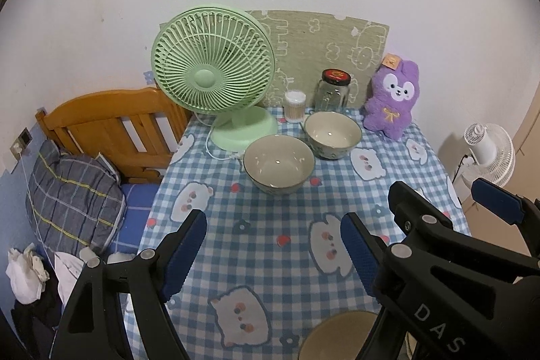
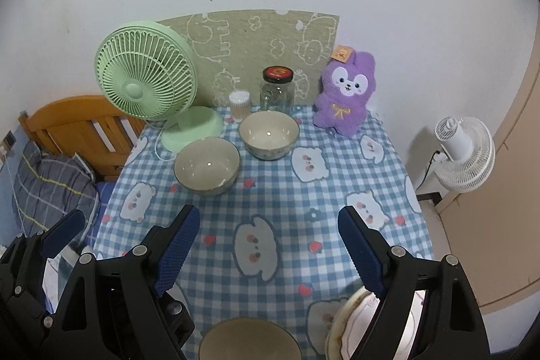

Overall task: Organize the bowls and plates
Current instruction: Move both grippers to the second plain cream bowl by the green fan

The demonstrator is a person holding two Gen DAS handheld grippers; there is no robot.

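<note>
Far left, beside the table: a wooden headboard (image 1: 111, 123) and a checked pillow (image 1: 72, 194).

On the table (image 2: 287, 191), under a blue checked cloth with cartoon animals, from left to right:

- Green fan (image 1: 212, 63), upright at the back left corner, base on the cloth.
- Near bowl (image 1: 278, 163), upright and empty, just in front of the fan's base (close to touching it, but contact could not be told).
- Small tub of cotton swabs (image 1: 295, 106), against the back, between fan and jar.
- Far bowl (image 1: 332, 134), upright and empty, just right of and behind the near bowl, a narrow gap between the two rims.
- Glass jar (image 1: 332, 90) with a dark lid, directly behind the far bowl.
- Purple plush rabbit (image 1: 393, 100), sitting at the back right corner.

At the front edge: a third bowl (image 2: 248, 339), cut off by the lower border, and to its right a plate (image 2: 347, 323) with a patterned rim, partly hidden behind a finger of the right gripper.

Left gripper (image 1: 273, 255): jaws wide apart, nothing between them, hovering over bare cloth in front of the near bowl. Right gripper (image 2: 268, 253): likewise spread wide and empty (well short of both bowls).

Far right, off the table: a white fan (image 2: 464, 154) by the wall.
</note>
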